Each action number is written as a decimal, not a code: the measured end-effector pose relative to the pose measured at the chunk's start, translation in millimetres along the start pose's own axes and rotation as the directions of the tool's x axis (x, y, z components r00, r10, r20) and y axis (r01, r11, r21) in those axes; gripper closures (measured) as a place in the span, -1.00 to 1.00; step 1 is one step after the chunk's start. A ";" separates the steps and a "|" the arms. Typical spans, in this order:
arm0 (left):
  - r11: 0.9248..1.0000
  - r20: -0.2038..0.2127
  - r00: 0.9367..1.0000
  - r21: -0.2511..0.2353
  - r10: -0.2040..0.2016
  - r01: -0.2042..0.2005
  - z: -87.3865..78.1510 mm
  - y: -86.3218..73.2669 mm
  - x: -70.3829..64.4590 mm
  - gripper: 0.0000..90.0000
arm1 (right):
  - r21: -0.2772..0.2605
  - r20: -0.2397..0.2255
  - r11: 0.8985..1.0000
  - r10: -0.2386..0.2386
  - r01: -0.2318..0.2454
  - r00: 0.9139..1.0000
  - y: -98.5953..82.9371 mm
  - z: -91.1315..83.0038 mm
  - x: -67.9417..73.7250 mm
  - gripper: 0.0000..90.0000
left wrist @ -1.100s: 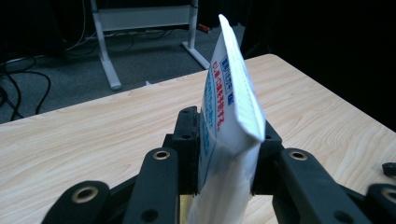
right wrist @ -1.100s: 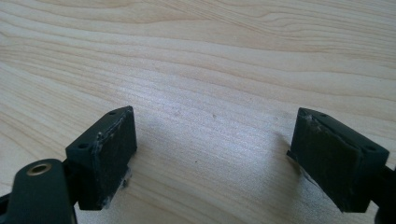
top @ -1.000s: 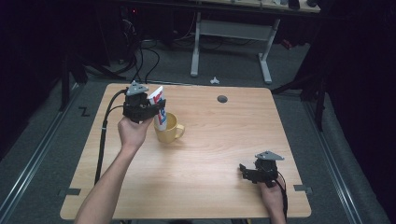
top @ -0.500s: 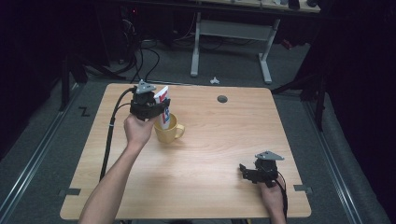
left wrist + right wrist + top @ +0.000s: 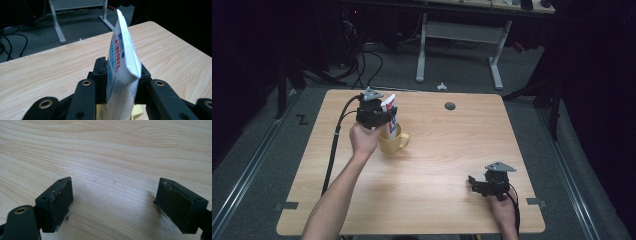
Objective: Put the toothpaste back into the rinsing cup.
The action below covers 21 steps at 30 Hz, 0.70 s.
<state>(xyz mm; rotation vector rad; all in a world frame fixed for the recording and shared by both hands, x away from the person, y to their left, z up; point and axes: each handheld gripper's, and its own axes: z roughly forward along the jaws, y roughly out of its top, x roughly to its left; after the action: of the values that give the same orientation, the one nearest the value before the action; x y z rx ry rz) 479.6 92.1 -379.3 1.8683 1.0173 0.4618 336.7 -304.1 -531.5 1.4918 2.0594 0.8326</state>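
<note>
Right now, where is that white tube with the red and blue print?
In the high view the white tube stands at the table's far left, its lower end in the yellow mug, clamped by the left gripper.

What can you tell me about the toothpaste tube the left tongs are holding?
The toothpaste tube is white with blue and red print, a soft flattened tube whose crimped flat end points up. It stands nearly upright, pinched between the jaws of the left tongs. Its lower end dips into the yellow mug on the wooden table.
</note>
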 end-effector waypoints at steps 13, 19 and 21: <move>1.000 -0.021 1.000 0.026 -0.015 0.016 8.2 -7.8 5.0 0.56 | -0.001 0.000 1.000 -0.001 0.001 1.000 0.0 0.1 -0.1 -0.68; 0.999 -0.024 1.000 0.034 -0.009 0.010 13.1 -12.0 3.8 0.56 | 0.000 0.000 1.000 0.000 0.000 1.000 0.0 0.0 0.0 -0.68; 0.999 -0.023 1.000 0.040 -0.009 0.010 15.2 -13.3 3.3 0.56 | 0.000 0.000 1.000 0.000 0.000 1.000 0.0 0.0 0.0 -0.68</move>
<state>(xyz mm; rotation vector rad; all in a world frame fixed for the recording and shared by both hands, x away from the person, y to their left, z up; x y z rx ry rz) 485.6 89.5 -398.7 1.8968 1.0577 0.4615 336.7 -304.1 -531.4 1.4914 2.0597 0.8326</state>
